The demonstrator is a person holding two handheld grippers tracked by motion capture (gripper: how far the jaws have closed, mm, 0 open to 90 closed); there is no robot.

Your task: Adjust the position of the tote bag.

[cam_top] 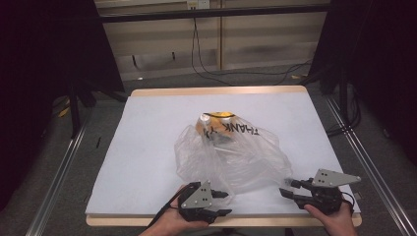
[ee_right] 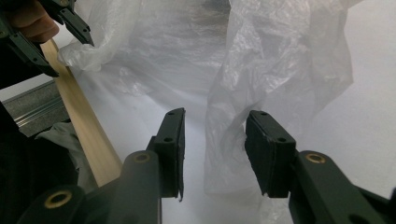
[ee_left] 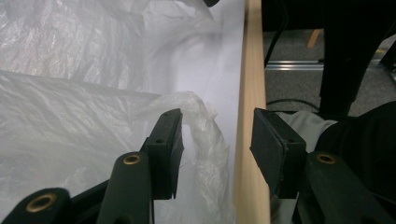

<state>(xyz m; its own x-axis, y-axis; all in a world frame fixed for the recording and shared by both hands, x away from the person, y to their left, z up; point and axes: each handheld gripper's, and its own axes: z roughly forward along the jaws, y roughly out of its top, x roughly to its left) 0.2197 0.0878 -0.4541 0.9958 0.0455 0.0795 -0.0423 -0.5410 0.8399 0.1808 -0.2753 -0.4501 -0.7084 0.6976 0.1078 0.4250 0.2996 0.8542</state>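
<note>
Two handheld black grippers
Left gripper (cam_top: 216, 202) and right gripper (cam_top: 289, 190): grey three-cornered top plates, brass-coloured rivets, flat black pads (ee_left: 170, 140), trailing black cables.

One clear plastic bag (cam_top: 231, 157) on the tabletop (cam_top: 147, 147). One yellow-orange item (cam_top: 216, 120) inside it. Two claws: left claw (cam_top: 223, 203), right claw (cam_top: 287, 189).

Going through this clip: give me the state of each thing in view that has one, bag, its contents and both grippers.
plastic bag: crumpled, lying on the table, handles toward the near edge.
yellow item: inside the bag, at its far end.
left gripper: open, bag handle between the jaws, not pinched.
right gripper: open, bag handle between the jaws, not pinched.
</note>
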